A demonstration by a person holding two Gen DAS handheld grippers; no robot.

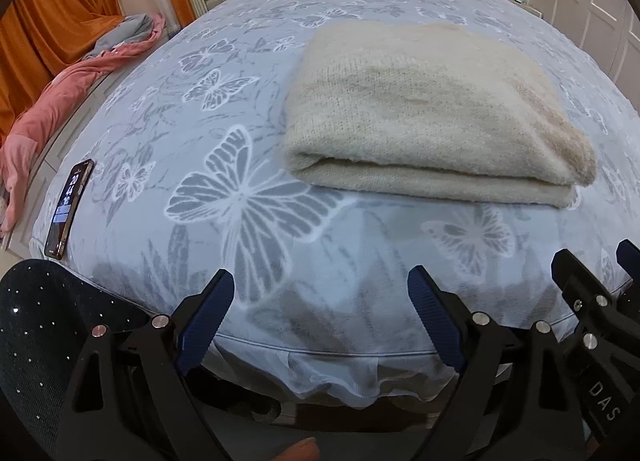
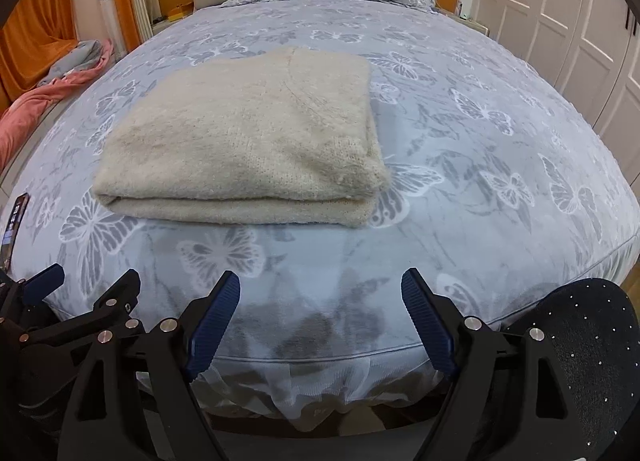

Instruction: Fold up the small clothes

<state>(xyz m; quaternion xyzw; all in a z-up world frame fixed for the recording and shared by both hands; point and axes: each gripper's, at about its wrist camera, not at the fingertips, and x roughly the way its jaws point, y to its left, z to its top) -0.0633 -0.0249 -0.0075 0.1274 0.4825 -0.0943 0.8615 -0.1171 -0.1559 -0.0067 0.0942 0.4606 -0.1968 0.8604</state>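
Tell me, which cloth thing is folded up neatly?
The cream knit garment on the bed. The pink cloth beside the bed lies crumpled.

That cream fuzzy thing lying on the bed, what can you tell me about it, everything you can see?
The cream knitted garment looks like soft, fluffy wool, slightly yellowed toward one side. It is folded into a neat, thick rectangle of stacked layers, with a rounded fold along the near edge and a thinner layer peeking out underneath. A faint seam line runs across its top. It lies flat on the butterfly-print bedspread, near the foot of the bed. Nothing else touches it; both sets of tongs are open and held apart from it.
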